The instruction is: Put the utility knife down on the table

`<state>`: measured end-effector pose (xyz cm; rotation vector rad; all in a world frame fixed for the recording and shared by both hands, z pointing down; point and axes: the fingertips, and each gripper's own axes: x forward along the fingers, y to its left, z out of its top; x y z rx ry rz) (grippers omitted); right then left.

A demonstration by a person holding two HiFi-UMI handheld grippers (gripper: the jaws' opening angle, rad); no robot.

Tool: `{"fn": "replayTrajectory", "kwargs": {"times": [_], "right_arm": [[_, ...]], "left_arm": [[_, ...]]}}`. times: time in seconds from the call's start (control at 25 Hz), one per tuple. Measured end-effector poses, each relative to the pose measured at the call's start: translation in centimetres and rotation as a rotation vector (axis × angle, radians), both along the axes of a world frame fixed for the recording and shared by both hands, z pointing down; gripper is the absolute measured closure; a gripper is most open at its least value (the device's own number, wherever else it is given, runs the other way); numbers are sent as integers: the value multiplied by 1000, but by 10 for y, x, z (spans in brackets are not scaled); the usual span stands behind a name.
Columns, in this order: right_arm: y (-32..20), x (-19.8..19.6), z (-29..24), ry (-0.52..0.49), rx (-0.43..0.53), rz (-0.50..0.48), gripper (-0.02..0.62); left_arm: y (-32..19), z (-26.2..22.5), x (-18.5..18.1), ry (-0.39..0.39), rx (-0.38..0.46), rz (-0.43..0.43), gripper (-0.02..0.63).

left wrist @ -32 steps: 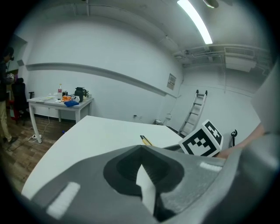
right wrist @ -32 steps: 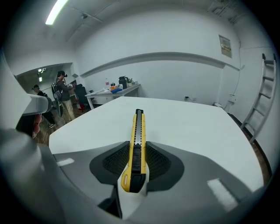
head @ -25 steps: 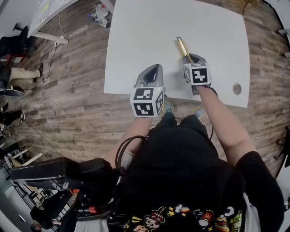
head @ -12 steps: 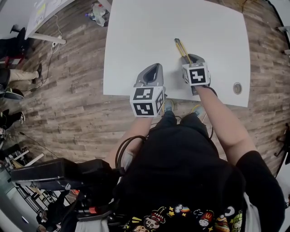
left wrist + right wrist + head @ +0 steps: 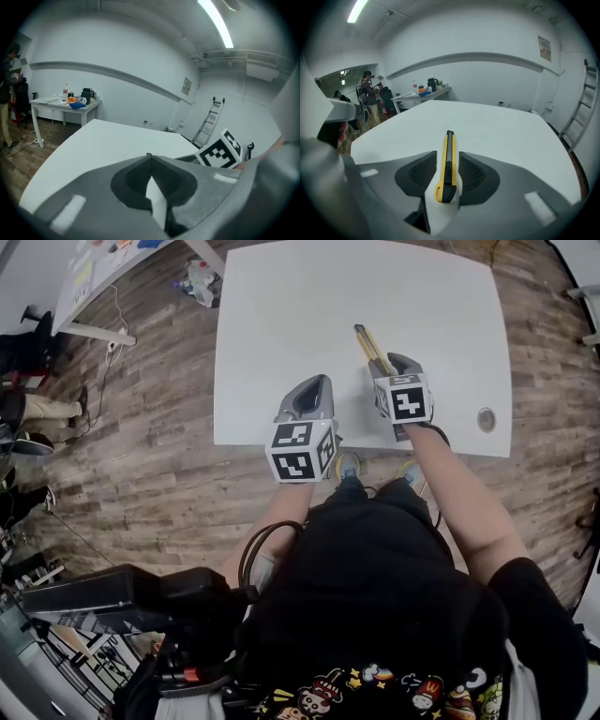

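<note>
Right tongs (image 5: pixel 447 153) spread, with a sliver of white desk (image 5: pixel 281 315) showing on either side of the yellow-and-black utility knife (image 5: pixel 447 165). The knife lies flat between them on the near right part of the desk, its slim end pointing away. Over the last second the head view shows knife and right tongs barely displaced (the slight shift looks like the camera's own). Left tongs (image 5: pixel 148 156) pressed together, holding nothing, over the desk's near edge. Judgement: the knife is released. Only a straight backward withdrawal remains, taking care not to nudge the handle.
</note>
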<state>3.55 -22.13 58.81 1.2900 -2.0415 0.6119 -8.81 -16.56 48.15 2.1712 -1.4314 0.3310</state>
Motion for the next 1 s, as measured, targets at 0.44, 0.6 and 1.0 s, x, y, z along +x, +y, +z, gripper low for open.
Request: {"fn": "replayTrajectory", "kwargs": {"times": [0.44, 0.6, 1.0], "right_arm": [[39, 24, -173, -164, 347, 57, 572], [59, 37, -207, -193, 425, 77, 574], [81, 50, -209, -180, 440, 88, 574]], "left_arm": [[-13, -64, 42, 2, 143, 101, 606], [-3, -78, 59, -3, 178, 133, 606], [15, -87, 64, -3, 205, 133, 606]]}}
